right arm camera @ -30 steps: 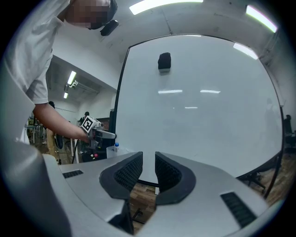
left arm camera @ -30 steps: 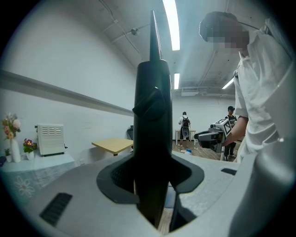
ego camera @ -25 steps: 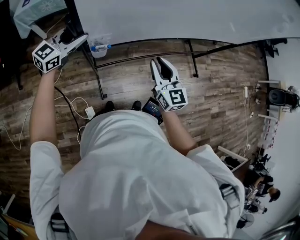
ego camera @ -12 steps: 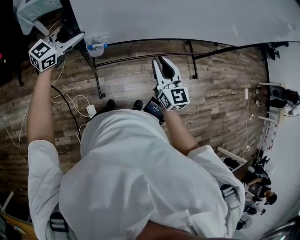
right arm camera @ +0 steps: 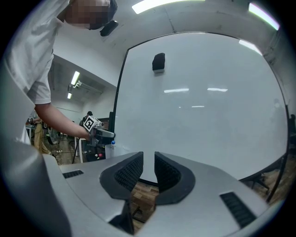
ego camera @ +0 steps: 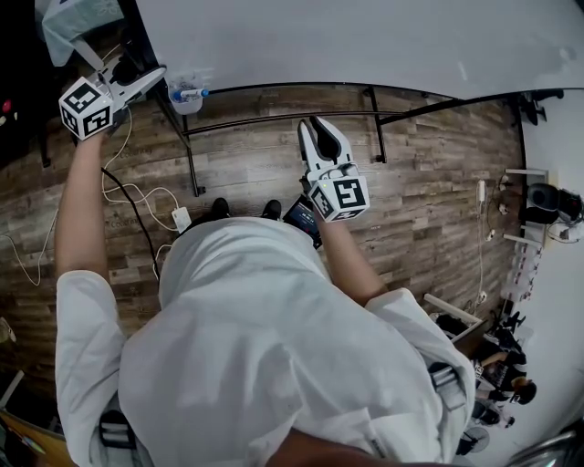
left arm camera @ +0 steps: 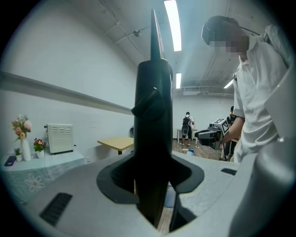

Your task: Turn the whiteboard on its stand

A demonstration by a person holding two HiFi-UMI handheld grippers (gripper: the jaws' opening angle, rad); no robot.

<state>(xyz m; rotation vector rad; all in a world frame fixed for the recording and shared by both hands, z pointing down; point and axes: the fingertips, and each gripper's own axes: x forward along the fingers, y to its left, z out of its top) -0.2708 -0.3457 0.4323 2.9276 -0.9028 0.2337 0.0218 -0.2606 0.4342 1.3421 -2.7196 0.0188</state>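
The whiteboard point(ego camera: 347, 36) fills the top of the head view, its black lower edge curving above the wood floor. My left gripper point(ego camera: 137, 84) is at the board's left side, shut on the black frame edge point(left arm camera: 152, 139), which stands upright between its jaws in the left gripper view. My right gripper point(ego camera: 316, 126) hangs in front of the board's lower middle, apart from it. Its jaws stand a narrow gap apart with nothing between them point(right arm camera: 149, 173). In the right gripper view the white board face point(right arm camera: 203, 102) carries a small black block point(right arm camera: 158, 61) near its top.
Black stand bars and legs point(ego camera: 374, 119) run under the board. A small tub with a blue-capped marker point(ego camera: 190, 94) hangs by the left upright. White cables and an adapter point(ego camera: 176, 217) lie on the floor at left. A cloth-covered table point(ego camera: 78, 18) is at far left; people stand far off point(left arm camera: 187, 125).
The left gripper has shifted slightly up and left with the frame edge. The board's lower edge at right sits a little lower in view. The right gripper drifted slightly right.
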